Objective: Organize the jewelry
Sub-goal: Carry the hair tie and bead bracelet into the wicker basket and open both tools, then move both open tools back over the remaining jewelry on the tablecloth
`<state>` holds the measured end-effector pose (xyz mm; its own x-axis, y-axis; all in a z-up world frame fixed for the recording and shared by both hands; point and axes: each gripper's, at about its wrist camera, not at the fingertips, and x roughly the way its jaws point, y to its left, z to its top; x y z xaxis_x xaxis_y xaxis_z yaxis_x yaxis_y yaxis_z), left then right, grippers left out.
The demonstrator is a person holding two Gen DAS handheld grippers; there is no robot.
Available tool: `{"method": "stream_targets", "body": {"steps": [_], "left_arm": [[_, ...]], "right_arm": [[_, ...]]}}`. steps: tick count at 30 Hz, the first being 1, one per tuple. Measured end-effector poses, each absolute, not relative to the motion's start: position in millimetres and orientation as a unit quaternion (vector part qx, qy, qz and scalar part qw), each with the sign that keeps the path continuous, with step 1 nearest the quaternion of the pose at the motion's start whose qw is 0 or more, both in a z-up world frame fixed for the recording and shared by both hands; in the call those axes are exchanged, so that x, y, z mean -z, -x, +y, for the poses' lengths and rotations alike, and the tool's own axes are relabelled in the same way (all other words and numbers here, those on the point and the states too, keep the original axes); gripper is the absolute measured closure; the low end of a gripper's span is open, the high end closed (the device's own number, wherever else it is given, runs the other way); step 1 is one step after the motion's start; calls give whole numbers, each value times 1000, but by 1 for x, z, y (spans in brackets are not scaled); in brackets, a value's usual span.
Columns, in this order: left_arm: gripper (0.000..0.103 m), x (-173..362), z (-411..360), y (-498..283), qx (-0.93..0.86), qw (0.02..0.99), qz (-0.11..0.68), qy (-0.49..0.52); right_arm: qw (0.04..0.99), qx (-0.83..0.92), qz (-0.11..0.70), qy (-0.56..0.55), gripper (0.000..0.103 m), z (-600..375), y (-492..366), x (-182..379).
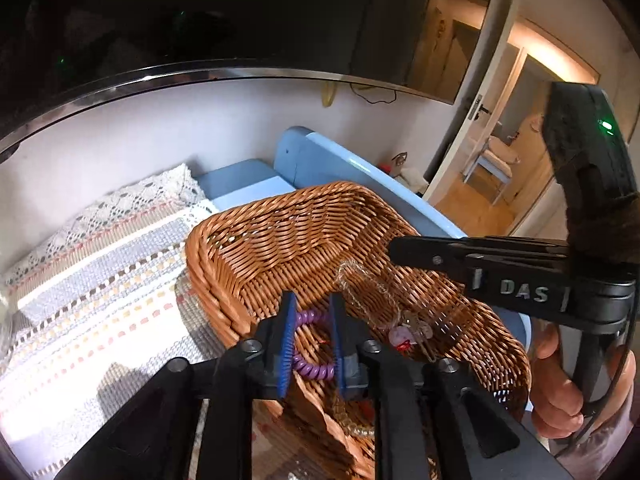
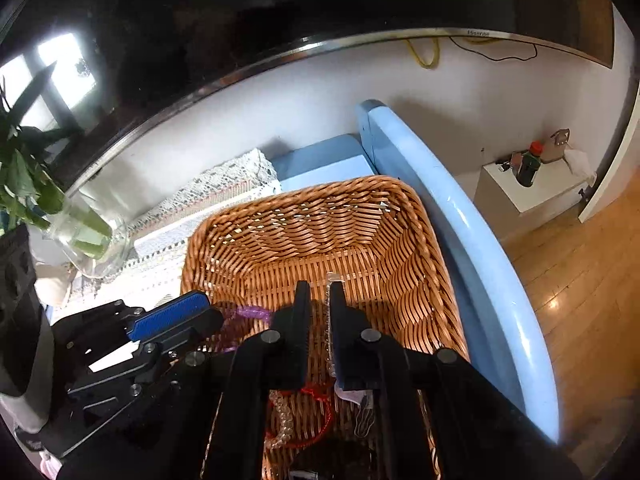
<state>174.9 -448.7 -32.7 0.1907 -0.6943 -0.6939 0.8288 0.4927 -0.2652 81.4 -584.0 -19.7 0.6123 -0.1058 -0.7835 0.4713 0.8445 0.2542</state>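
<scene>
A woven wicker basket sits on a patterned cloth; it also shows in the right wrist view. My left gripper is over the basket's near rim, shut on a purple spiral bracelet, which also shows in the right wrist view. My right gripper is above the basket floor, its jaws close on a clear beaded strand. That strand hangs into the basket in the left wrist view. A red cord bracelet and clear beads lie below.
A blue sofa arm runs along the basket's right side. A glass vase with green stems stands at the left. A white side table with a bottle is at the far right. A dark TV hangs above.
</scene>
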Motion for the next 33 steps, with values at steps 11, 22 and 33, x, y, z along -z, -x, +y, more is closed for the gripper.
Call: {"method": "stream_targets", "body": {"steps": [11,22,33], "left_arm": [[78,6,-385,-126,500,776,368,-114],[75,-18,-219,-88,455,814,359,-40],[74,52,-6,-59,289,877,382,27]], "right_arm": [[892,146,371,-212,71,-541,-29,-19],[919,121,331,-177,56,-445,36,-42],[918,97,351,-160,55,-355,58,-1]]}}
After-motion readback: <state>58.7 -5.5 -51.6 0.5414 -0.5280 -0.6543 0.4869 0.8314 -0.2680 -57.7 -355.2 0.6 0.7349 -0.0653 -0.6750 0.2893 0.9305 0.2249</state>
